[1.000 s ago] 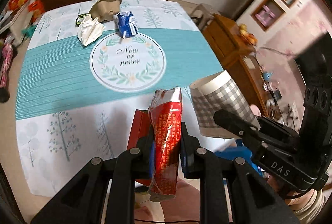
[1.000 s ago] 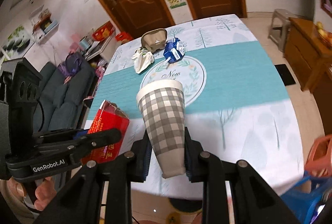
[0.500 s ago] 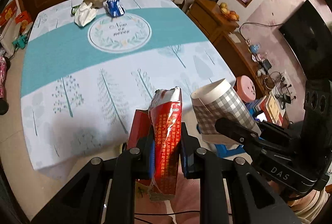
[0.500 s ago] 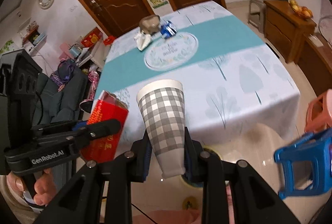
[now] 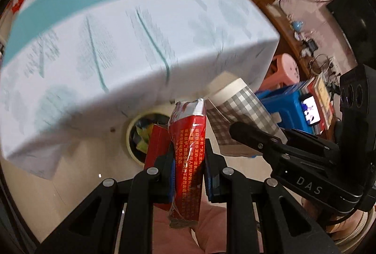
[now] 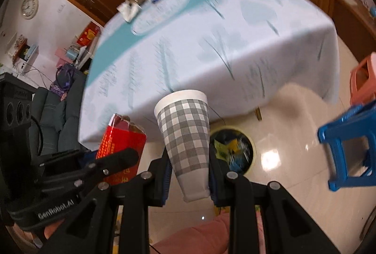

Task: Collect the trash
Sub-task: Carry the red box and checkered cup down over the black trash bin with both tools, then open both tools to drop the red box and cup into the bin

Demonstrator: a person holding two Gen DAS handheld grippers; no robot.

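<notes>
My left gripper [image 5: 188, 174] is shut on a flattened red carton [image 5: 188, 155] with yellow print. It hangs just above a round trash bin [image 5: 138, 134] on the floor, partly hidden behind the carton. My right gripper [image 6: 188, 174] is shut on a grey checked paper cup [image 6: 185, 134], held mouth away from me beside the same bin [image 6: 232, 150], which holds coloured scraps. Each held item shows in the other view: the cup [image 5: 239, 110] and the carton [image 6: 122, 148]. Crumpled trash [image 6: 141, 0] lies at the table's far end.
The table [image 5: 141, 37] with its white and teal cloth overhangs just behind the bin. A blue stool [image 6: 347, 148] and a pink stool [image 6: 362, 80] stand to the right. A dark sofa [image 6: 58, 108] is at left. Pink-clad legs [image 6: 206, 237] show below.
Both grippers have drawn back off the table and sunk toward the floor, still holding carton and cup. The bin has come into view beneath them; the table now fills the upper picture, blurred.
</notes>
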